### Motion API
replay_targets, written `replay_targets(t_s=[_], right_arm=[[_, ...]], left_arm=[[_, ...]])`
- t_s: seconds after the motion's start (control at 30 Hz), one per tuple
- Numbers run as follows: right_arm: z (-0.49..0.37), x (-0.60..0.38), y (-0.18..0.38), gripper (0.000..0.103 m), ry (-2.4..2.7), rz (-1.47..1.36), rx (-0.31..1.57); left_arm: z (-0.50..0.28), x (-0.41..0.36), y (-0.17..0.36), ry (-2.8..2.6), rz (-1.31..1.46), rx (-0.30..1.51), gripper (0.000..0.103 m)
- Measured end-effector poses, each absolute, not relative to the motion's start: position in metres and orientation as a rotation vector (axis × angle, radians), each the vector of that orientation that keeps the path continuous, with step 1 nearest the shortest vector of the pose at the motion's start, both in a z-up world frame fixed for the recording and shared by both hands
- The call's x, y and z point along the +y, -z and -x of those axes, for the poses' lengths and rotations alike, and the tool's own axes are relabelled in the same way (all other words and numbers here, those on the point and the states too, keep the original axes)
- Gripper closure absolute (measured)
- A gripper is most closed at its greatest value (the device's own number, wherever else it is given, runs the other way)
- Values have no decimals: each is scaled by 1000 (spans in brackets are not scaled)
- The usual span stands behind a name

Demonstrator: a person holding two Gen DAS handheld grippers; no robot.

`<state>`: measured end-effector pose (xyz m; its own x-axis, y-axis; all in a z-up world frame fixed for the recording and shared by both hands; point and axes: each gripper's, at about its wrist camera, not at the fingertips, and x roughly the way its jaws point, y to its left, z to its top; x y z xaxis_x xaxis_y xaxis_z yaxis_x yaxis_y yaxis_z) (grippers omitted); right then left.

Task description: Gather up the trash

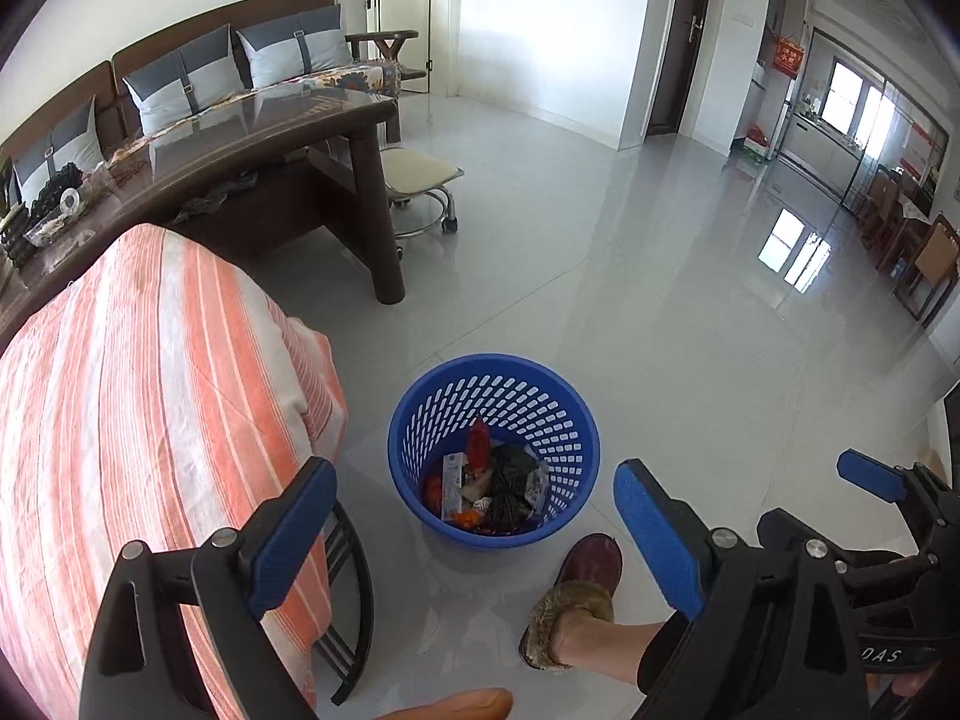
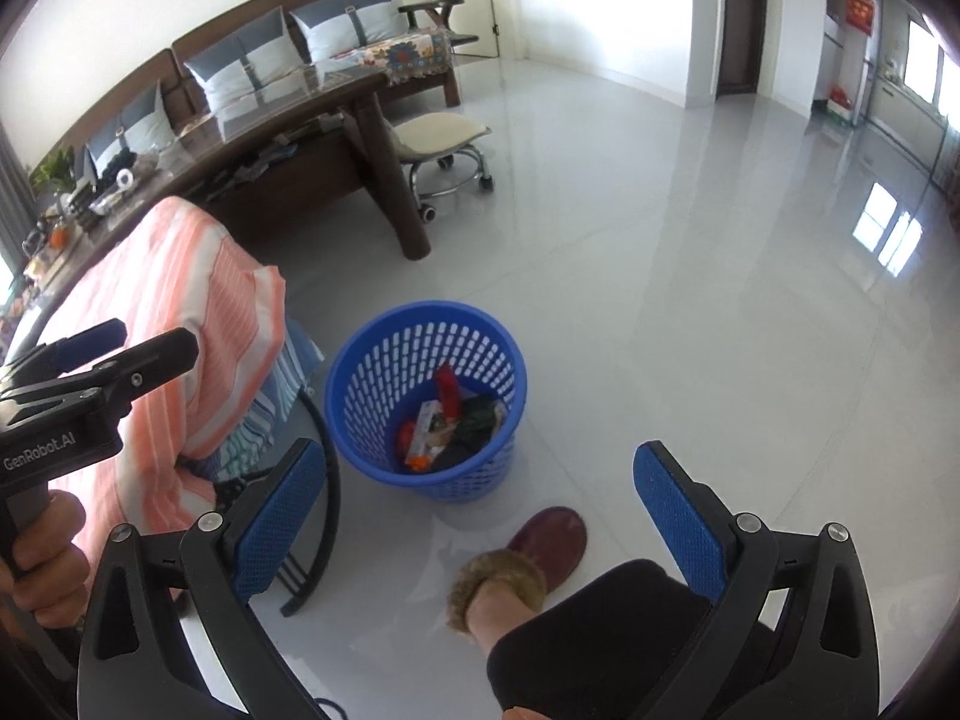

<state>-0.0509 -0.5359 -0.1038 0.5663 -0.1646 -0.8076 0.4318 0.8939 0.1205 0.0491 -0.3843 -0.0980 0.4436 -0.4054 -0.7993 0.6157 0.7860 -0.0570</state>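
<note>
Both grippers empty, jaws wide: left gripper [image 1: 474,540], right gripper [image 2: 480,522]. Blue basket [image 1: 494,450] with trash [image 1: 489,486] sits just ahead and below (about equally near both).

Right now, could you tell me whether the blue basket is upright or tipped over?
Upright: the blue basket stands on its base on the floor, rim up, with trash lying at the bottom.

Floor [image 1: 600,228]: I see glossy, mirror-smooth grey tile.
Basket [image 1: 420,420]: blue perforated plastic.
Chair cover [image 1: 150,390]: matt striped cloth.
Desk [image 1: 336,114]: dark wood, glassy top.
Slipper [image 1: 585,564]: fuzzy trim.
</note>
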Motion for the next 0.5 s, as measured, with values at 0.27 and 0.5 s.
replay_targets(t_s=[0.27, 0.5], right_arm=[[50, -522, 101, 0, 367, -279, 930], [47, -516, 104, 0, 359, -270, 947]], left_arm=[[-47, -381, 103, 623, -294, 920, 8], [-47, -377, 103, 613, -301, 914, 8]])
